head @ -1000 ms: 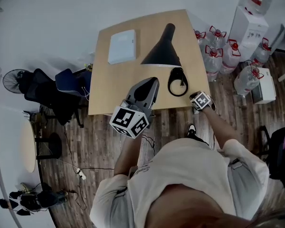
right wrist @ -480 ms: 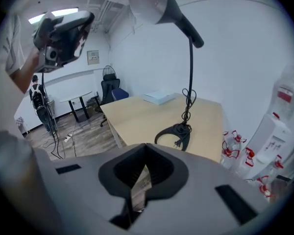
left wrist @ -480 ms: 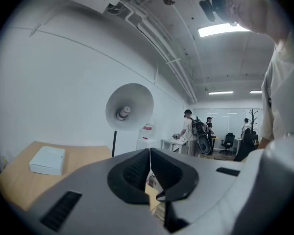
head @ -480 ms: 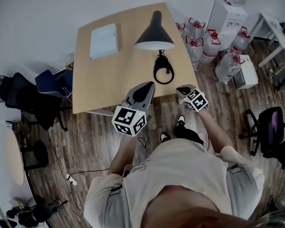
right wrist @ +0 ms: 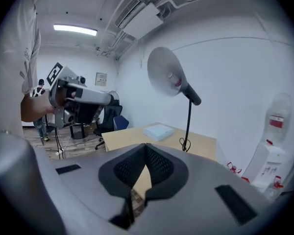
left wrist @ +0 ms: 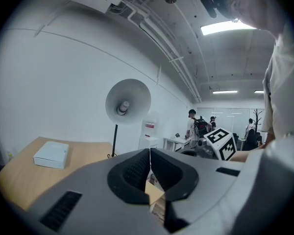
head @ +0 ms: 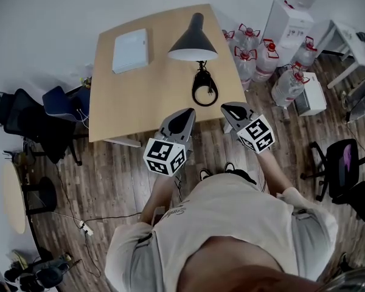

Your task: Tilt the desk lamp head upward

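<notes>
Both grippers hang at the near edge of the table [head: 109, 117], over the wood floor [head: 109, 181], and neither touches anything. The left gripper [head: 184, 115] has its jaws pressed together with nothing between them. The right gripper [head: 231, 109] is closed and empty too. The two sit near each other with a gap between.

From them to the lamp [head: 193, 41] the tabletop is bare except for the coiled cord [head: 201, 91] at the lamp's foot. The lamp stands on the right far part of the table, close to the right edge. A white box [head: 130, 50] lies well to its left, near the far edge. Off the right edge, water bottles [head: 250, 53] and a dispenser [head: 286, 20] crowd close. Chairs [head: 42, 117] stand off the left edge.

The head view shows the lamp from above. The gripper views show its head [left wrist: 128, 101] from in front, with the pale opening turned toward the person and the bulb [left wrist: 121, 108] inside, on a thin upright stem [left wrist: 113, 141]. The left gripper view also shows people [left wrist: 198, 126] far down the room.
</notes>
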The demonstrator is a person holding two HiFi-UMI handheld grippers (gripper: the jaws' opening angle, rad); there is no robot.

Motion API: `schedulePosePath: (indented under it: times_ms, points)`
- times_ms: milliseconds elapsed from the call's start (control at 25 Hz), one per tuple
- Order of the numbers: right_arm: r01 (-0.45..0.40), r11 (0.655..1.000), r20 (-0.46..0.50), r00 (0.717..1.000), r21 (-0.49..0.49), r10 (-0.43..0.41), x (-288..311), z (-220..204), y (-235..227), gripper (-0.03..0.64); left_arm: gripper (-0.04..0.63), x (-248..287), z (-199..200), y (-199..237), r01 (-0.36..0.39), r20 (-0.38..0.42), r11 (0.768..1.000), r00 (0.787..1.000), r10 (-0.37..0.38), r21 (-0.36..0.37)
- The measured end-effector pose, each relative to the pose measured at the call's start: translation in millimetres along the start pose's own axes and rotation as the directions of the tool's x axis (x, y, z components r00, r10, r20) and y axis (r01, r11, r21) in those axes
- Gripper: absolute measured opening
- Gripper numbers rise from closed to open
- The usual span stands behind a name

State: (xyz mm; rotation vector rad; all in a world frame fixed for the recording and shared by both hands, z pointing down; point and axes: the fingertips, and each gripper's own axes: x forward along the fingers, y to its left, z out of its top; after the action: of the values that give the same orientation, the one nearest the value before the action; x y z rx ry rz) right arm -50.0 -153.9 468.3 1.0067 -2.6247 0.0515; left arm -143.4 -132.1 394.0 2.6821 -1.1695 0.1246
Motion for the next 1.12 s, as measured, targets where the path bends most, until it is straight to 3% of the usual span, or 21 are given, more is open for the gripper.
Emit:
schedulePosePath:
  times_ms: [240, 480, 720, 1120]
  points:
    - [0.023, 0.999, 0.114, 0.993, -0.048, -0.017, -32, 48, -13, -0.005, 0.017, 10, 7, -10, -0.001, -0.008, 1.0, 1.0, 0.001, 0.018]
    - [0.044, 0.995, 0.222, 0.975, -0.092, -0.022, -48, 89, -24, -0.005, 0.017, 18, 29, -7, -0.029, 0.036, 0.998, 0.999, 0.027, 0.064]
    - [0.076, 0.994, 0.259, 0.965, -0.084, -0.052, -60, 100, -37, -0.005, 0.017, 22, 36, -7, -0.058, 0.046, 0.996, 0.997, 0.055, 0.074]
    - [0.057, 0.996, 0.283, 0.958, -0.066, -0.036, -63, 100, -39, -0.005, 0.017, 17, 36, -5, -0.112, 0.061, 0.992, 0.992, 0.109, 0.053]
